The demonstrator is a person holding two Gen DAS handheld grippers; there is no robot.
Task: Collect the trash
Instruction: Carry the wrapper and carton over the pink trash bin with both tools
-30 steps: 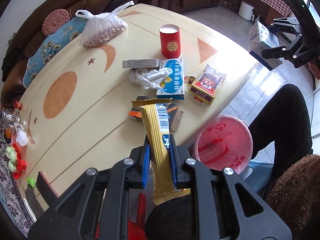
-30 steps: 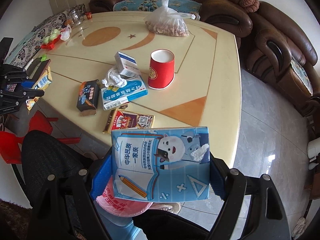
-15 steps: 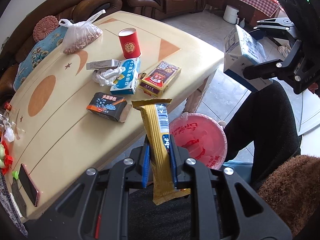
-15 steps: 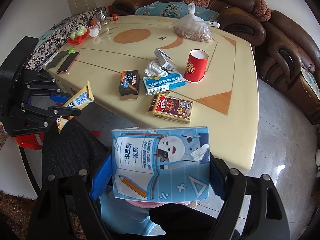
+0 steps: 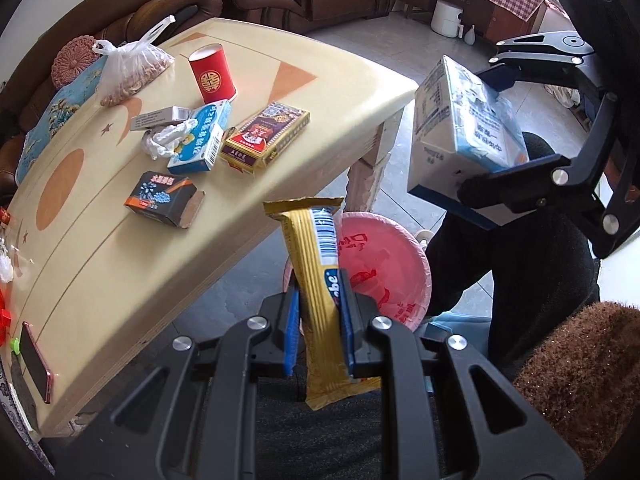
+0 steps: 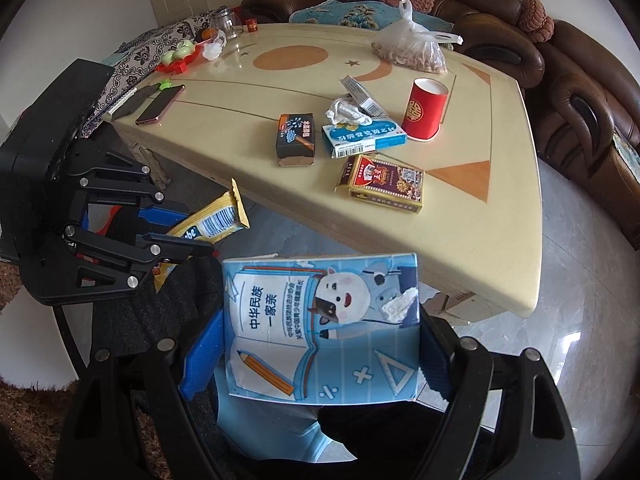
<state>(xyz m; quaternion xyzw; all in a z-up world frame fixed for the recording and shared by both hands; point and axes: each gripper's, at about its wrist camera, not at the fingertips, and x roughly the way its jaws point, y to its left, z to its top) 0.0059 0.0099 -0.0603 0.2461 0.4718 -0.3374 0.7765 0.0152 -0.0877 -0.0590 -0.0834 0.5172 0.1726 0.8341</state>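
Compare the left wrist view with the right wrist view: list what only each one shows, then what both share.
Only the left wrist view shows the pink bin on the floor beside the table and the white appliance by the far wall.

Only the right wrist view shows the cartoon cow printed on the blue carton.

Both show the left tool shut on the yellow wrapper, the right tool shut on the carton, and the red cup, card box and pink phone on the table.
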